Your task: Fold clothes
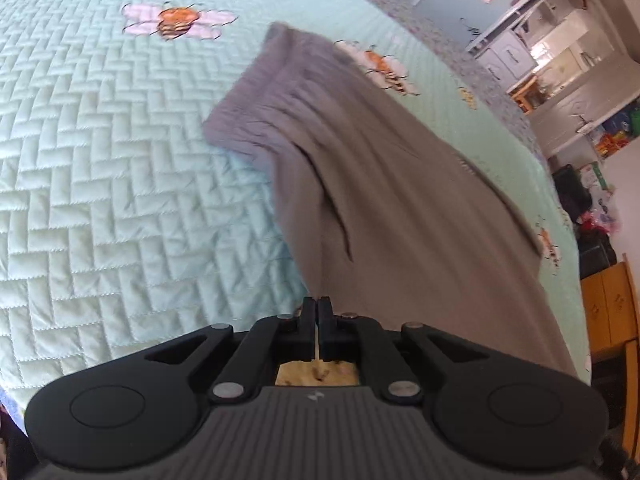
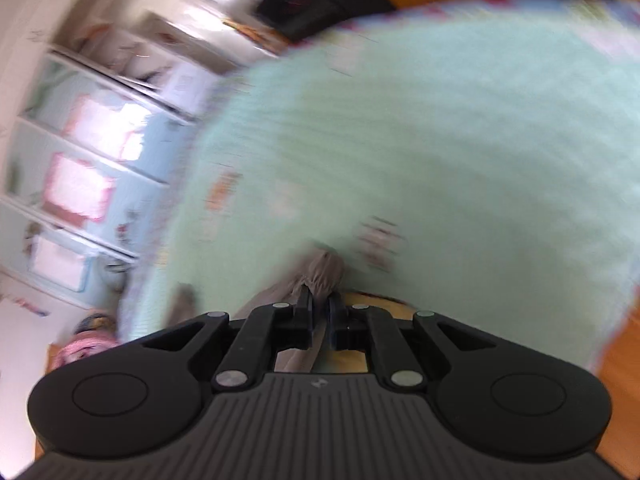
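Observation:
A grey garment (image 1: 360,168) with a ribbed waistband stretches across the mint quilted bed cover (image 1: 120,160), from the far middle down to my left gripper (image 1: 318,302). The left gripper is shut on the garment's near edge, fingers pressed together. In the right wrist view, which is heavily blurred by motion, my right gripper (image 2: 320,300) is shut on a bunched corner of the grey garment (image 2: 324,270), and cloth hangs down between and behind its fingers. The bed cover (image 2: 440,140) fills the area beyond it.
Bee and flower prints dot the bed cover (image 1: 180,20). White cupboards and shelves (image 1: 560,40) stand past the bed's far right side, with an orange wooden cabinet (image 1: 608,304) at the right. Pale blue wardrobe doors (image 2: 80,160) show on the left of the right wrist view.

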The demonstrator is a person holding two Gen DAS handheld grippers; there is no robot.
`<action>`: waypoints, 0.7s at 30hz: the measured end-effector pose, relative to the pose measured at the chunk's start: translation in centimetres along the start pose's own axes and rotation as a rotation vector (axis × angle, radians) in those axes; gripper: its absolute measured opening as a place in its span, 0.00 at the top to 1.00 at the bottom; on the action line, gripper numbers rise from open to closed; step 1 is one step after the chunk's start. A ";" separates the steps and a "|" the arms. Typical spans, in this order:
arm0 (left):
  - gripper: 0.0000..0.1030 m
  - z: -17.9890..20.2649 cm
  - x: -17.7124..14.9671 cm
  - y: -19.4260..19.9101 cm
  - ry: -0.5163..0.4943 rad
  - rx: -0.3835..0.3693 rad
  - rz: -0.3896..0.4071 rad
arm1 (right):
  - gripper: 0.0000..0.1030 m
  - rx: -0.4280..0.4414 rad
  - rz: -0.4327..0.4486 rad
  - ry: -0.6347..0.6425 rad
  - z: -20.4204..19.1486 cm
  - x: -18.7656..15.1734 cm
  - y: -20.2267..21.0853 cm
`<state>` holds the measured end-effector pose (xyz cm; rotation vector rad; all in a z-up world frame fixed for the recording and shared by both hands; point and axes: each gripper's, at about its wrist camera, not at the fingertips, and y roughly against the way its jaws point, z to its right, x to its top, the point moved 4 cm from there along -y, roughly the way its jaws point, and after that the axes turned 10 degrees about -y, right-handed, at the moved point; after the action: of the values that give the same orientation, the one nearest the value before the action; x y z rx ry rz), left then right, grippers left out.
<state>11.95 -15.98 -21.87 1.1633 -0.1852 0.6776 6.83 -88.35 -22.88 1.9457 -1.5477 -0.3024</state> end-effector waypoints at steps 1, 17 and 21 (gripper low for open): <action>1.00 -0.2 0.0 -0.3 0.004 0.000 -0.004 | 0.91 -0.014 -0.001 0.003 0.9 0.0 -0.7; 0.53 0.0 -0.5 0.0 0.034 -0.021 0.027 | 0.87 -0.003 -0.020 0.075 0.1 -0.2 -2.9; 0.49 -0.5 -0.5 0.1 0.062 -0.005 0.051 | 0.87 0.000 -0.021 0.060 0.3 -0.3 -3.0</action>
<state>11.41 -15.70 -22.21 1.1341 -0.1650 0.7565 8.95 -87.81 -24.91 1.9545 -1.4902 -0.2509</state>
